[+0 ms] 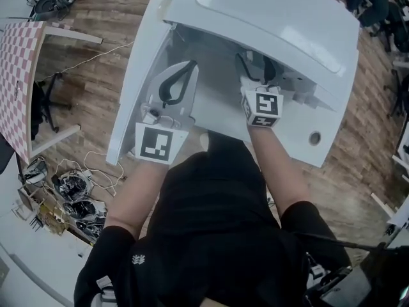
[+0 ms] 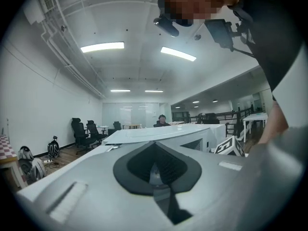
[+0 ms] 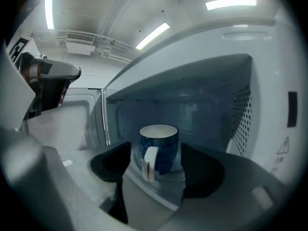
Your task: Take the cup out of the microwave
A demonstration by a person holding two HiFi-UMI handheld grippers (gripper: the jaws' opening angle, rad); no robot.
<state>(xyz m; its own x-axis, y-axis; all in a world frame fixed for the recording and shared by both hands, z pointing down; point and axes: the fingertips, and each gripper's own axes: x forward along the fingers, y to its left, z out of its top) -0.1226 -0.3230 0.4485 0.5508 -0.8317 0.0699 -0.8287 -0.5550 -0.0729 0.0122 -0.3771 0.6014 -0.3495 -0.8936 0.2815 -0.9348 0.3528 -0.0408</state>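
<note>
A blue cup [image 3: 159,146] with a white handle stands upright on the glass turntable inside the open white microwave [image 1: 275,18]. My right gripper [image 3: 155,165] is open at the cavity's mouth. The cup lies ahead of its black pads [image 3: 113,163] and they do not touch it. From above, the right gripper [image 1: 255,64] reaches into the cavity and the cup is hidden. My left gripper [image 1: 185,69] sits beside the open door [image 1: 137,75], shut on nothing. In its own view the left gripper [image 2: 156,170] looks across the microwave top [image 2: 163,133].
The microwave door [image 3: 67,124] is swung open to the left. A chequered table [image 1: 19,62] and a tangle of cables [image 1: 77,187] lie to the left on the wooden floor. Office chairs [image 2: 79,131] and a seated person [image 2: 161,120] are far behind.
</note>
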